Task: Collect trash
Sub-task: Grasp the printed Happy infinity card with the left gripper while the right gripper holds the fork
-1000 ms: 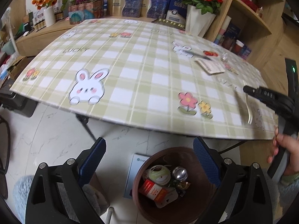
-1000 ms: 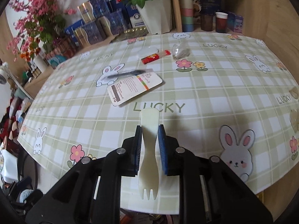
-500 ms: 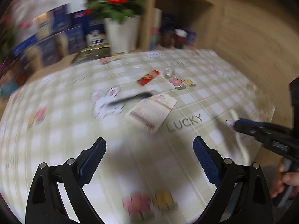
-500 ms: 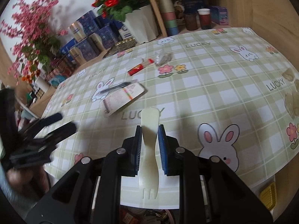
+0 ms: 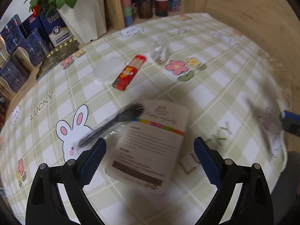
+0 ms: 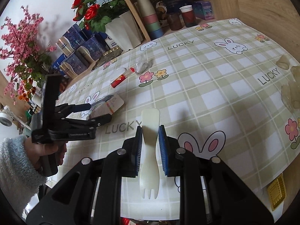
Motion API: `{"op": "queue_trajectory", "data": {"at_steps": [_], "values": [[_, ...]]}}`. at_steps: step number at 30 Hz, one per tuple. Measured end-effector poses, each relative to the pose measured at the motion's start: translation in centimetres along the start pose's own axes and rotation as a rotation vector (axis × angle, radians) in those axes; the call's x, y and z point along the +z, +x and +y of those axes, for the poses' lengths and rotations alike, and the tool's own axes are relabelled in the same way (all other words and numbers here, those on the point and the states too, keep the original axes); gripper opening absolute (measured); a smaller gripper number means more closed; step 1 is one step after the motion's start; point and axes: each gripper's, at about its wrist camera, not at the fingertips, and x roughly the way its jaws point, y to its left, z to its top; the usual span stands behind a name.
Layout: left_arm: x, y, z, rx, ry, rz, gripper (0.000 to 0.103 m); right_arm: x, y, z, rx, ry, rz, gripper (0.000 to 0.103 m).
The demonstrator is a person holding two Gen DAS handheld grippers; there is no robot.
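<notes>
I am seeing open checked worktop (image 6: 215, 86) lying bare to the right of my right tongs (image 6: 150, 150) — nothing is standing there. My left tongs (image 5: 150, 161) are hanging wide over the printed card (image 5: 151, 140), and the wrapped black fork (image 5: 112, 123) is lying just beside it — boxes (image 6: 82, 56) and a flower pot (image 6: 121, 31) are crowding the far edge.

Card (image 5: 150, 146) blurred — print unreadable — near edge hidden.

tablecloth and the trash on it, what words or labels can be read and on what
"LUCKY": printed repeatedly on the green checked tablecloth.
"Happy" in script, remainder unclear: white printed card with a rainbow stripe; its small print and barcode are too blurred.
Yellow lettering on the red rectangular packet: illegible.
Blue boxes behind the table: label too small.
</notes>
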Motion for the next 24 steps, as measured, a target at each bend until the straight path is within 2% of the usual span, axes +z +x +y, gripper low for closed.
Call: {"op": "queue_trajectory", "data": {"at_steps": [3, 6, 7, 8, 11, 13, 16, 20, 24], "values": [[-0.3, 1.0, 0.8, -0.007, -0.057, 0.031, 0.092, 0.0, 0.2, -0.1, 0.007, 0.009, 0.001, 0.021], [-0.6, 1.1, 1.3, -0.017, -0.085, 0.028, 0.092, -0.1, 0.4, -0.2, 0.009, 0.015, 0.009, 0.021], [-0.6, 1.0, 1.2, -0.011, -0.085, 0.033, 0.088, -0.2, 0.4, -0.2, 0.010, 0.014, 0.011, 0.021], [-0.7, 0.7, 1.2, -0.012, -0.082, 0.031, 0.079, -0.3, 0.3, -0.1, 0.011, 0.012, 0.012, 0.021], [-1.3, -0.3, 1.1, -0.073, -0.080, 0.045, 0.070, -0.4, 0.0, 0.2, 0.016, 0.007, 0.010, 0.021], [-1.8, -0.9, 0.6, -0.090, -0.068, 0.047, 0.068, -0.5, -0.1, 0.4, 0.023, 0.006, 0.012, 0.021], [-3.1, -2.6, 0.6, -0.110, -0.093, 0.029, 0.067, -0.5, -0.2, 0.7, 0.034, 0.003, 0.012, 0.021], [-5.8, -5.9, 1.4, -0.135, -0.224, -0.039, 0.067, -0.7, -0.7, 1.7, 0.052, -0.013, 0.011, 0.021], [-8.7, -8.9, 1.2, -0.138, -0.307, -0.094, 0.067, -1.2, -1.3, 2.8, 0.069, -0.038, 0.015, 0.021]]}}
